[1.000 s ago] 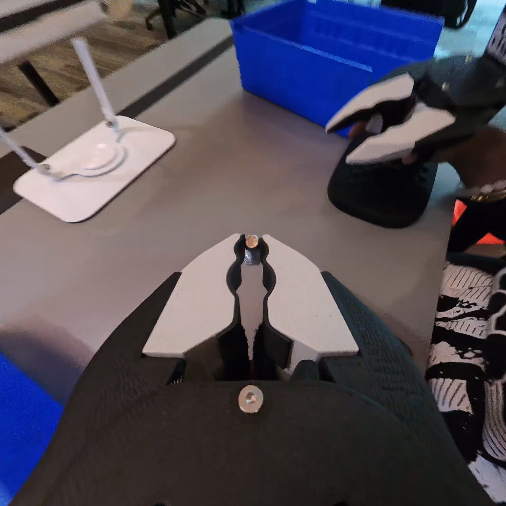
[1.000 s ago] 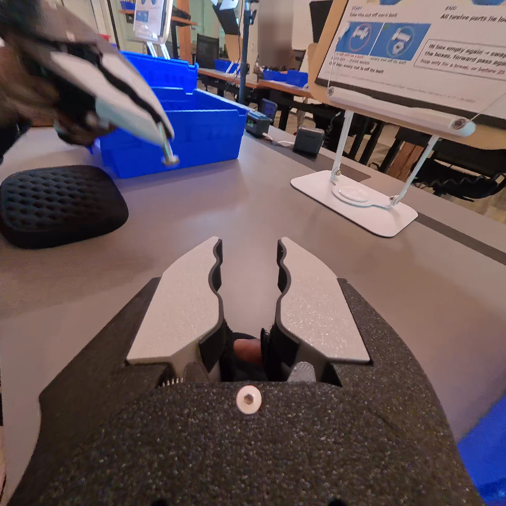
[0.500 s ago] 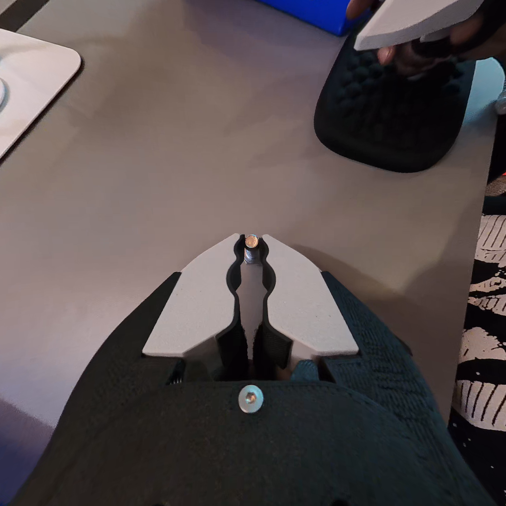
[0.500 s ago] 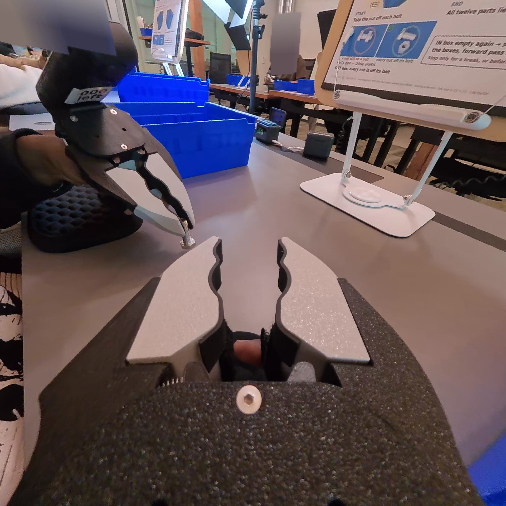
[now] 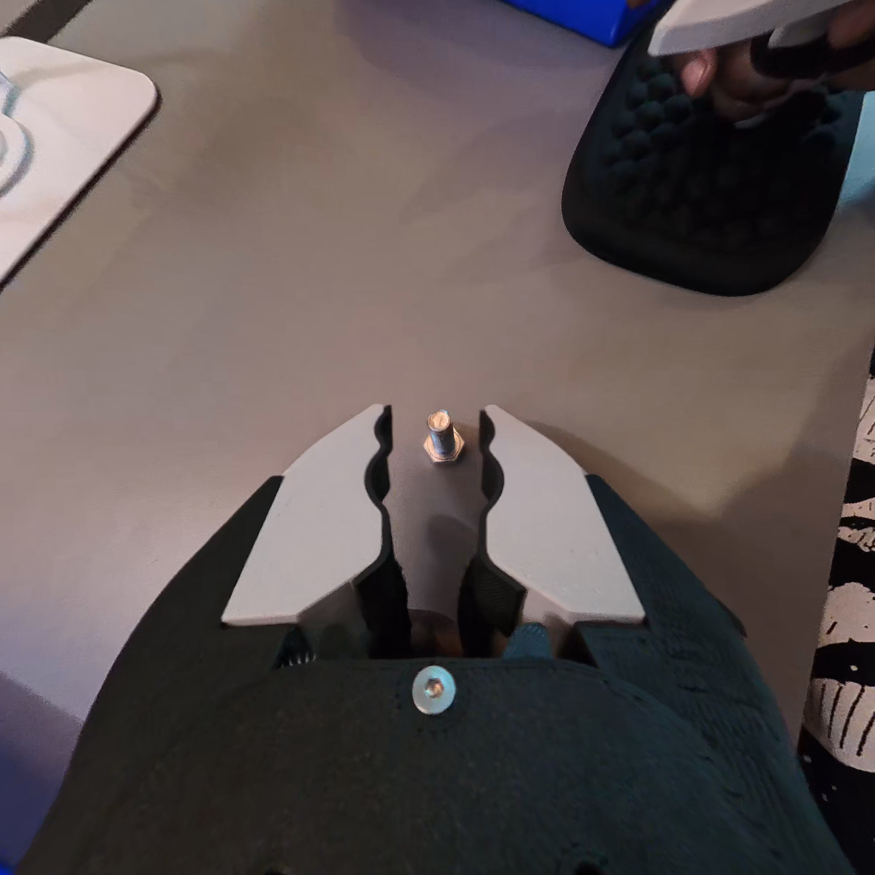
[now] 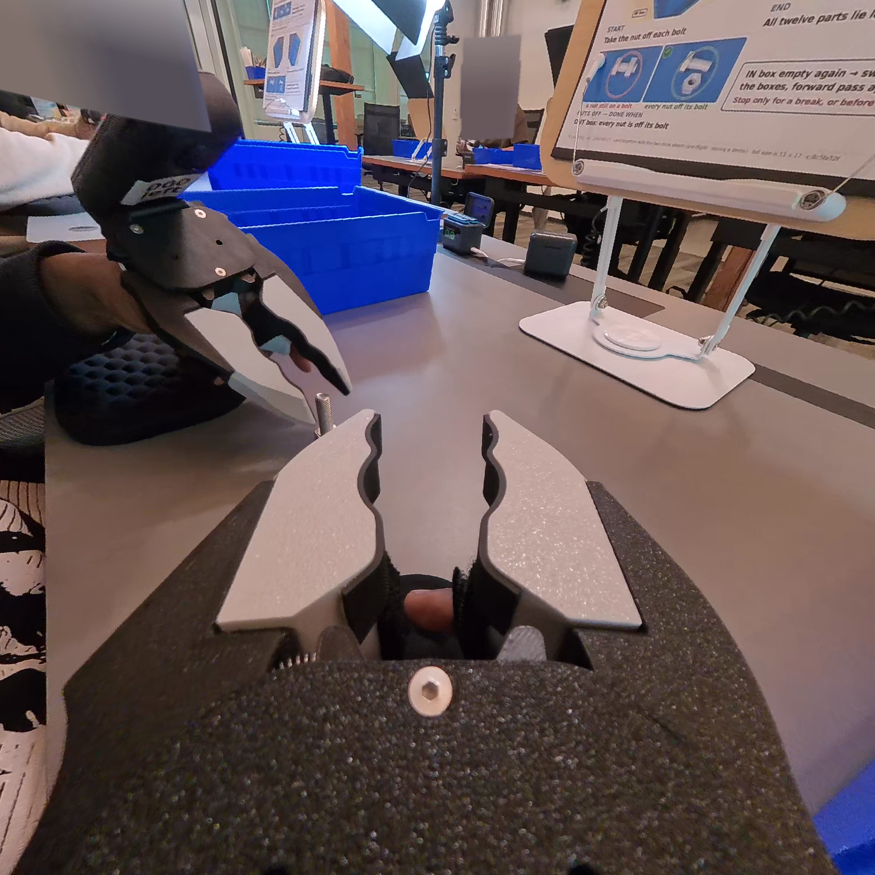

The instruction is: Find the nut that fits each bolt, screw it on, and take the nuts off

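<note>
My left gripper (image 5: 435, 421) hangs spread around the bolt (image 5: 442, 442), which stands head-down on the table (image 5: 331, 236), presumably for threading. My right gripper (image 6: 431, 426) waits nearby, spread and empty.

The left wrist view is looking steeply down over its own left gripper (image 5: 435, 416) at the grey table (image 5: 331, 236), close above the upright bolt (image 5: 441, 442). The right wrist view is facing low and nearly level across the table past the right gripper (image 6: 431, 421). Both views are sharing the bolt, black pad (image 5: 710, 199), white stand base (image 6: 663, 360) and blue bin (image 6: 331, 246).
</note>
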The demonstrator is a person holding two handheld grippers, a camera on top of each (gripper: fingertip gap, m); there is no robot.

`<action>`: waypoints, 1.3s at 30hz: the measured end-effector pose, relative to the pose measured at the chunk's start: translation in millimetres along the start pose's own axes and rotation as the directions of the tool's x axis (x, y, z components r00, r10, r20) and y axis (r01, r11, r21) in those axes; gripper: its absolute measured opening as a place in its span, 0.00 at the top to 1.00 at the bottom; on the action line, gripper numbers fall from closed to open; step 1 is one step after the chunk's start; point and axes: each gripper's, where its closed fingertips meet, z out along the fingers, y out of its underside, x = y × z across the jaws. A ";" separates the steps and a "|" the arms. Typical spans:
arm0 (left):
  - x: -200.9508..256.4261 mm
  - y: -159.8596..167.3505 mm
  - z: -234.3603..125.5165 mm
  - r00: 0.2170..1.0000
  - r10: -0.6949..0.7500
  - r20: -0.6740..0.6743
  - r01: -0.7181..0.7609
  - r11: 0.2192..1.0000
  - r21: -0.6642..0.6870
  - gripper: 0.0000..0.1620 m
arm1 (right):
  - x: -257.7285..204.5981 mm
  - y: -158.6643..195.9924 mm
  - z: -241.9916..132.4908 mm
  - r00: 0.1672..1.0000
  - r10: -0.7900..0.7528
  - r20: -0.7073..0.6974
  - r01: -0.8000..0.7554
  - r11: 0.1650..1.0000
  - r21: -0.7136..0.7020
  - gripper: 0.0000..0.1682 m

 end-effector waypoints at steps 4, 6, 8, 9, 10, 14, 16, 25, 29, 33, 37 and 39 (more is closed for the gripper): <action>-4.5 -22.9 -28.6 0.995 -0.094 0.014 0.090 0.979 0.183 0.74 | 0.7 -0.6 -0.6 1.000 0.005 -0.002 -0.005 1.000 0.007 0.76; -13.0 -31.4 -56.1 0.987 -0.157 0.027 0.145 0.953 0.268 0.73 | 1.1 -0.1 -0.3 1.000 0.008 -0.003 -0.008 1.000 0.004 0.76; -28.4 -31.3 -86.2 0.972 -0.229 0.052 0.201 0.926 0.319 0.71 | 1.4 0.7 0.3 1.000 0.007 -0.006 -0.007 1.000 -0.002 0.76; -37.8 -25.9 -100.2 0.963 -0.261 0.070 0.226 0.921 0.317 0.70 | 1.3 1.3 0.7 1.000 0.006 -0.007 -0.006 1.000 -0.006 0.76; -50.3 -17.1 -114.2 0.952 -0.285 0.112 0.241 0.923 0.300 0.68 | 1.1 1.8 1.1 1.000 0.002 -0.008 -0.002 1.000 -0.010 0.76; -119.0 37.4 -178.7 0.831 -0.362 0.423 0.298 0.931 0.210 0.73 | 0.1 1.8 1.0 1.000 -0.017 -0.016 0.017 1.000 -0.009 0.76; -143.9 82.1 -201.5 0.755 -0.385 0.530 0.403 0.911 0.088 0.75 | 0.3 1.7 0.8 1.000 -0.015 -0.015 0.015 1.000 -0.008 0.76; -169.4 186.7 -200.2 0.718 -0.460 0.522 0.626 0.755 -0.195 0.80 | 0.7 1.3 0.2 1.000 -0.011 -0.016 0.011 1.000 -0.005 0.76; -167.5 197.5 -193.0 0.748 -0.439 0.497 0.619 0.733 -0.284 0.81 | 0.8 1.4 0.2 1.000 -0.008 -0.015 0.008 1.000 -0.004 0.76; -173.0 200.3 -193.8 0.753 -0.430 0.497 0.620 0.717 -0.319 0.82 | 1.2 0.1 -0.9 1.000 -0.005 -0.017 0.006 1.000 0.006 0.76; -176.6 202.8 -190.5 0.763 -0.440 0.473 0.621 0.700 -0.352 0.82 | 1.8 -0.4 -1.6 1.000 0.001 -0.016 -0.001 1.000 0.012 0.76; -175.8 200.2 -187.3 0.777 -0.444 0.446 0.610 0.707 -0.359 0.82 | 2.0 -0.7 -1.8 1.000 0.003 -0.018 -0.003 1.000 0.015 0.76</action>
